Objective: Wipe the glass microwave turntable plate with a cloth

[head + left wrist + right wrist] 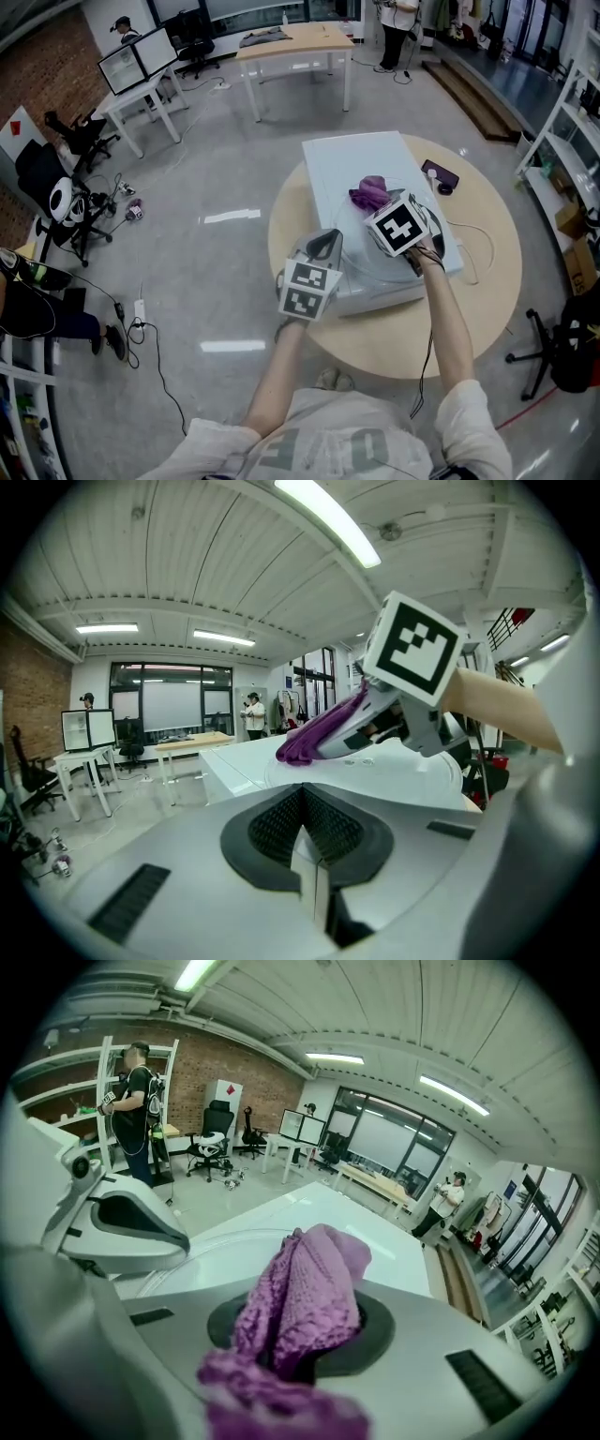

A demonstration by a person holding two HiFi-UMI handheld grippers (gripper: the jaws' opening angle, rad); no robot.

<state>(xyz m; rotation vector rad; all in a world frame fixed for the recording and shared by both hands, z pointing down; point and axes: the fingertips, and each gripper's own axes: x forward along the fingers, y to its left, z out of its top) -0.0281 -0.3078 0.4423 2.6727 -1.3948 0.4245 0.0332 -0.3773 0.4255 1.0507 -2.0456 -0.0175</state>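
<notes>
Counter: round, wooden, one white board laid across it. The board's far-left corner is seen reaching the counter's rim. Bare wood is left open to the right of the board and on the near side.

Plate: one, glass, laid flat on the board's near half. Its right rim is seen close to the board's right edge. Far half of the board is bare.

Cloth: one, purple knit, clamped in the right gripper and held over the plate's far side. Whether the plate is touched by it cannot be told. A bunch of cloth is seen past the jaws, and more hangs in front of them.

Left gripper: jaws closed together, nothing seen between them. It is held at the plate's near-left edge, pointed across the plate towards the right gripper.

Also counted: one dark phone on the counter just beside the board's right edge, and one thin cable looped on the wood near it.
</notes>
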